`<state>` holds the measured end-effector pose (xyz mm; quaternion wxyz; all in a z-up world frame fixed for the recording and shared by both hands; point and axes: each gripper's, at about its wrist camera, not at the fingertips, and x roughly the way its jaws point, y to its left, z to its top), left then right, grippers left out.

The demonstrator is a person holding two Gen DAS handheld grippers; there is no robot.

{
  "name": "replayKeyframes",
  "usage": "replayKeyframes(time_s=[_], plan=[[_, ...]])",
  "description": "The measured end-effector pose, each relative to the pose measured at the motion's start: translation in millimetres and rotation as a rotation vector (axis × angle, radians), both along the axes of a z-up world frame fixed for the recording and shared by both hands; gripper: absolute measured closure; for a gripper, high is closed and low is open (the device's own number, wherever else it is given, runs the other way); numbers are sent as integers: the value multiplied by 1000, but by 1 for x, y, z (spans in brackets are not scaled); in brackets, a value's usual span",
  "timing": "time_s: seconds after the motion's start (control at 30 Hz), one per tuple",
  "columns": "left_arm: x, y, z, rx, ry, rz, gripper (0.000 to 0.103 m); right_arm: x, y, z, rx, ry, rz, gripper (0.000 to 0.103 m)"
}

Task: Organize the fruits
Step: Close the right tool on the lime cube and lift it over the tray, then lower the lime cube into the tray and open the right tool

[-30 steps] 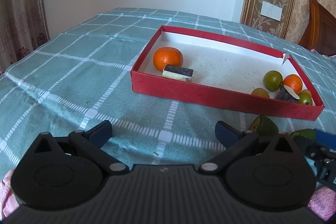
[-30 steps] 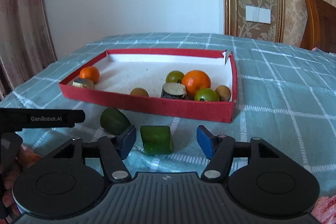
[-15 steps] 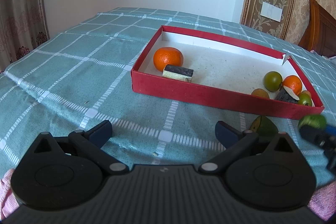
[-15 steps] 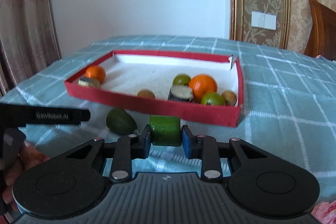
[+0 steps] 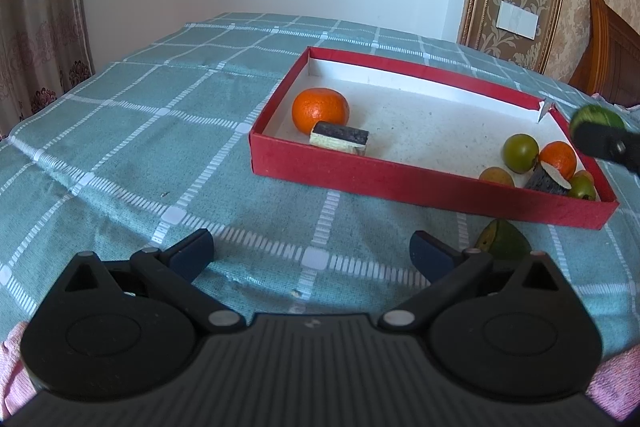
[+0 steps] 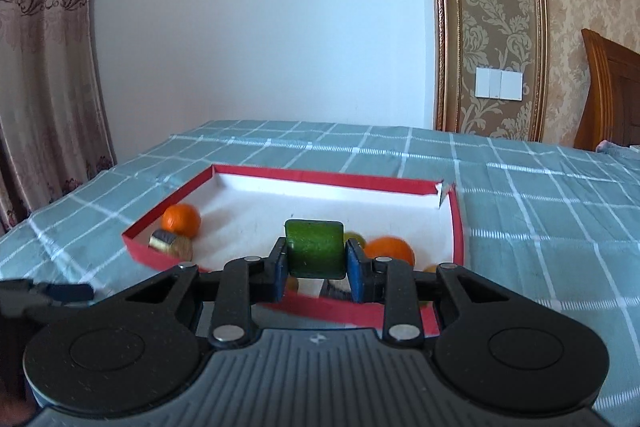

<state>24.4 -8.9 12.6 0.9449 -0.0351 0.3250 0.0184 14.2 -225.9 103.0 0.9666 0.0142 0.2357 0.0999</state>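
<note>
My right gripper is shut on a green fruit chunk and holds it in the air over the near wall of the red box. From the left wrist view that chunk shows at the right edge, above the box's right end. The red box holds an orange, a dark slice, a green round fruit, a second orange and other small fruits. A green wedge lies on the cloth before the box. My left gripper stands open over the cloth, nothing between its fingers.
The box rests on a teal checked cloth covering the table. A curtain hangs at the left, a wooden headboard stands at the right, and a white wall lies beyond the table's far edge.
My right gripper closed on the green chunk that lay on the cloth and lifted it up toward the box. The left gripper stayed still and open.
</note>
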Motion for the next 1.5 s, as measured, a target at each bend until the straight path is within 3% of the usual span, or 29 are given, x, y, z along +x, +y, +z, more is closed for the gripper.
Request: replayKeyframes(time_s=[0.37, 0.63, 1.27, 1.4, 1.5], plan=[[0, 0, 0, -3, 0, 0, 0, 49, 3, -8, 16, 88, -31, 74], [0, 0, 0, -5, 0, 0, 0, 62, 2, -27, 39, 150, -51, 74], [3, -1, 0, 9, 13, 0, 0, 69, -11, -20, 42, 136, -94, 73], [3, -1, 0, 9, 13, 0, 0, 64, -17, -18, 63, 131, -102, 68], [3, -1, 0, 6, 12, 1, 0, 50, -28, -15, 102, 85, -123, 52]])
